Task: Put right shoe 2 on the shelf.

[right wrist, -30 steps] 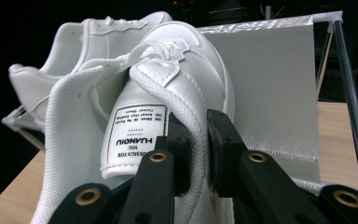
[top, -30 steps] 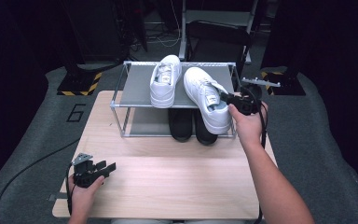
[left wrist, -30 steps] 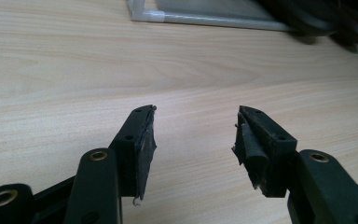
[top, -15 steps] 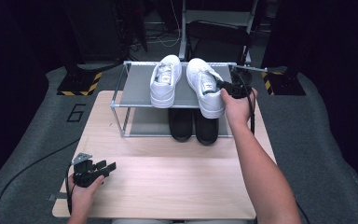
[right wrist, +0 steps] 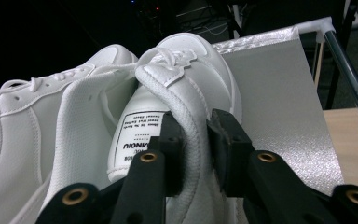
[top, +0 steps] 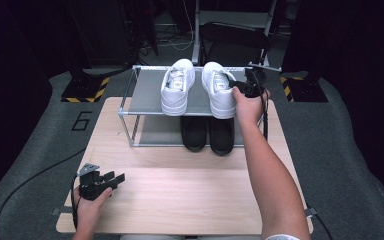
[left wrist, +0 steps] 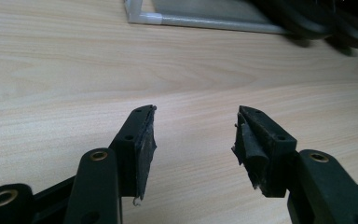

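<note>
Right white sneaker [top: 219, 90] sits on the top shelf of the metal shoe rack [top: 147, 96], upper middle of the high view, beside its pair [top: 177, 87]; black shoes [top: 207, 132] stand below. Right tongs [right wrist: 196, 140] straddle the padded heel collar, jaws having just been opening, pads loosening off it. Left tongs [left wrist: 193, 140] stand apart over bare table [left wrist: 74, 70], holding nothing. Sneaker likely handles light, upper soft, sole stiff; the collar rim is the best hold, though it may flex.
</note>
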A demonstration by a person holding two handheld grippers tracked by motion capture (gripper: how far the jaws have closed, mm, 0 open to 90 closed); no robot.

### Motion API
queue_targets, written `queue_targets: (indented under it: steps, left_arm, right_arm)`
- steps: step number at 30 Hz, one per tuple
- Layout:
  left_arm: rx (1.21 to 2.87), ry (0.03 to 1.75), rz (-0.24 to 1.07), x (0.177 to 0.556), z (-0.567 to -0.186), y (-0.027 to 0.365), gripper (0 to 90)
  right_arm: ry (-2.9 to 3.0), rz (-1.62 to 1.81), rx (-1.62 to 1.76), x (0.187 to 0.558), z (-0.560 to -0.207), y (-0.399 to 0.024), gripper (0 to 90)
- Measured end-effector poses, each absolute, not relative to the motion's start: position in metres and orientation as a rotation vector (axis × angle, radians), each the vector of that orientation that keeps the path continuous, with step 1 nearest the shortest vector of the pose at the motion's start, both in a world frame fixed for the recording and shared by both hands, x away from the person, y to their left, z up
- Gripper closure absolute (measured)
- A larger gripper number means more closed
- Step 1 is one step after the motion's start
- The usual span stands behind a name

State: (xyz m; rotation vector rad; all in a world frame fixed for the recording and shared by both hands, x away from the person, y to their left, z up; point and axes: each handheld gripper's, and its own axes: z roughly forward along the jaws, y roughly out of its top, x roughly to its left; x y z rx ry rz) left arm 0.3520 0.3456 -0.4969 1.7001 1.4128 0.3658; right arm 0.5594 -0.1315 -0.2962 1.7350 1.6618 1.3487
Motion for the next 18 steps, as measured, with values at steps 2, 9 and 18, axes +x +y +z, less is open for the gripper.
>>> queue_targets:
  steps: [2, 9, 18]
  left_arm:
    - [1.703, 1.42, 0.358, 0.351, -0.497, 0.346, 46.8]
    - [1.699, 1.418, 0.376, 0.351, -0.498, 0.344, 46.8]
    - [1.709, 1.418, 0.374, 0.35, -0.497, 0.346, 46.8]
  right_arm:
    - [1.673, 1.365, 1.701, 0.558, -0.296, -0.133, 68.1]
    - [1.663, 1.417, 1.598, 0.537, -0.284, -0.135, 57.2]
    - [1.701, 1.492, 1.503, 0.503, -0.273, -0.139, 55.9]
